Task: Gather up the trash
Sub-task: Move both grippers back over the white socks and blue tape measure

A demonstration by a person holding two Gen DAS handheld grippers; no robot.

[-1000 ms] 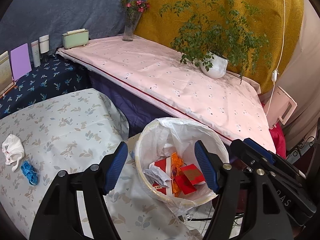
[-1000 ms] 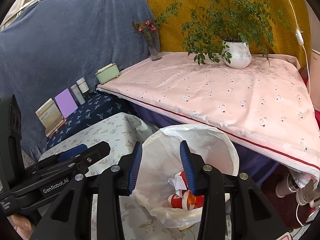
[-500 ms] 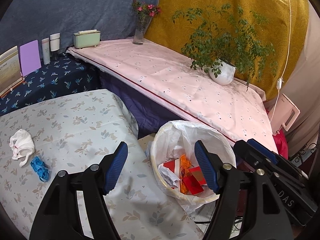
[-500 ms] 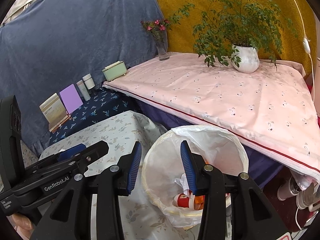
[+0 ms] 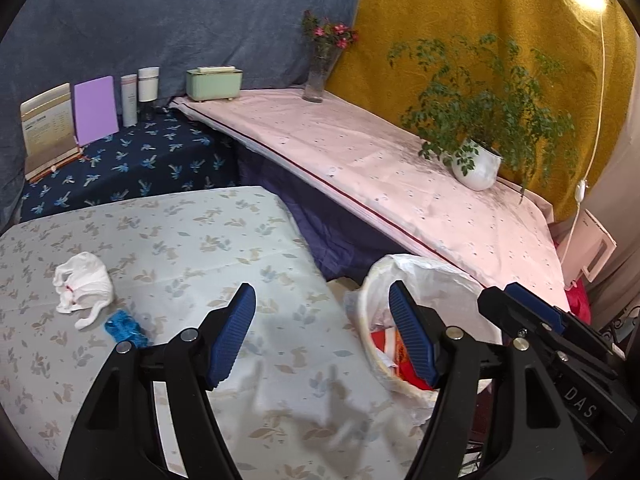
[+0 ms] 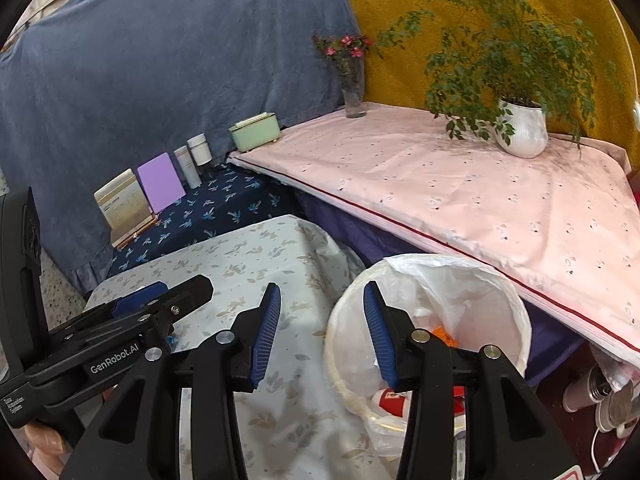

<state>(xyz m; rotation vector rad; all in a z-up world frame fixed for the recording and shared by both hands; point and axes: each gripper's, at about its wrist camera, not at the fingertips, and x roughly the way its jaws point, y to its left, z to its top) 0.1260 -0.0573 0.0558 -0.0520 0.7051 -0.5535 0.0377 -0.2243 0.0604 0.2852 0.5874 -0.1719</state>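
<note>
A crumpled white tissue [image 5: 84, 286] and a small blue wrapper [image 5: 125, 330] lie on the leaf-patterned tablecloth [image 5: 192, 248] at the left. A white-lined trash bin [image 5: 430, 284] stands by the table's right edge, holding red and orange scraps [image 5: 384, 340]; it also shows in the right wrist view [image 6: 480, 292]. My left gripper [image 5: 322, 334] is open and empty above the table's right edge. My right gripper [image 6: 320, 332] is open and empty over the gap between table and bin. The left gripper's body [image 6: 120, 336] shows in the right wrist view.
A pink-clothed table [image 5: 380, 168] runs behind the bin with a potted plant [image 5: 476, 160], a flower vase [image 5: 320, 76] and a green box [image 5: 214, 84]. A dark blue shelf [image 5: 132, 164] holds bottles and cards. Cups [image 6: 592, 392] lie at lower right.
Both grippers have swung left, away from over the bin toward the leaf-patterned table. The tissue and blue wrapper now sit closer to the left gripper. Both stay open.
</note>
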